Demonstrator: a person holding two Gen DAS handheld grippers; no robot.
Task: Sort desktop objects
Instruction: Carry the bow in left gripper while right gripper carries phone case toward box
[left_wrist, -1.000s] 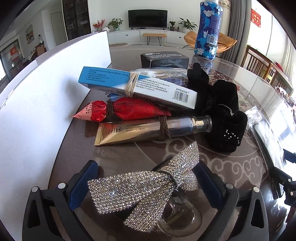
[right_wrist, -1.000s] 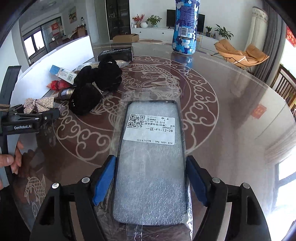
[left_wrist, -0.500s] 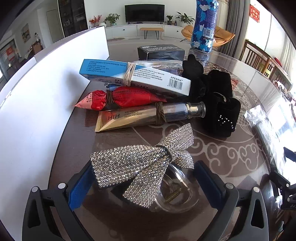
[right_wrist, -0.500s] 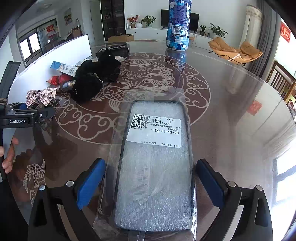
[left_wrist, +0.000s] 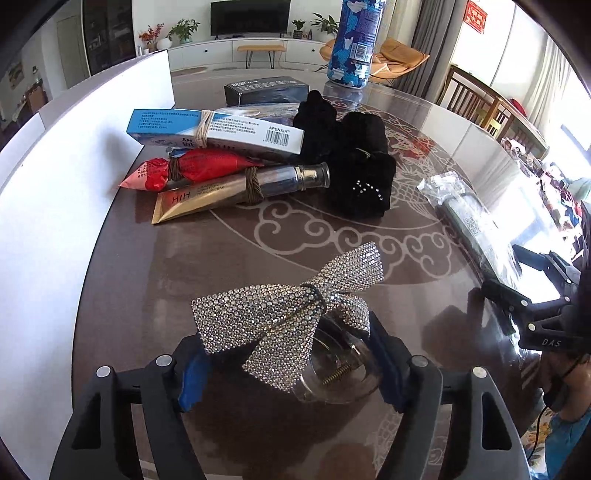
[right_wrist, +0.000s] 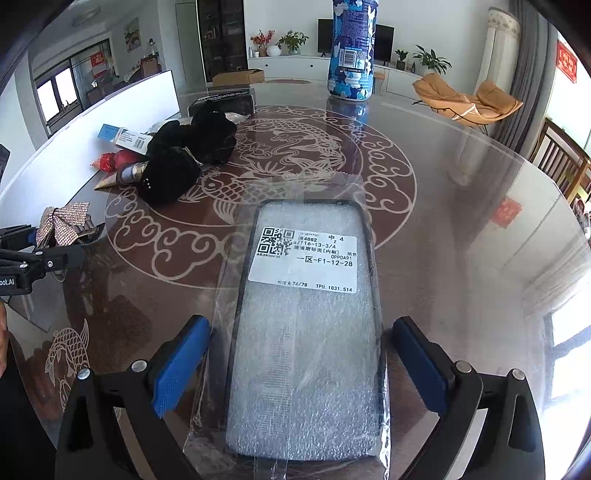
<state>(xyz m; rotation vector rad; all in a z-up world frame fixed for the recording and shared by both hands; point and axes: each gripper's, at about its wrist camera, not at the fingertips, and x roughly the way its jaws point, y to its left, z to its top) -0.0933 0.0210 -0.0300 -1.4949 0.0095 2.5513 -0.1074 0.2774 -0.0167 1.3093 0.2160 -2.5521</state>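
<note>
Glass-topped worktop carries everything. Left hand-held gripper is clamped on the sparkly bow clip, lower centre; carry it level toward the pile. Right hand-held gripper stands wide, straddling the bagged phone case without touching; close gently on its edges.

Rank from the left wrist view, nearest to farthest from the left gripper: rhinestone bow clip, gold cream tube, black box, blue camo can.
1. rhinestone bow clip: between the fingers of the left gripper.
2. gold cream tube: mid-table, left of centre.
3. black box: behind the pile, centre.
4. blue camo can: far edge, upright, right of the box.
</note>
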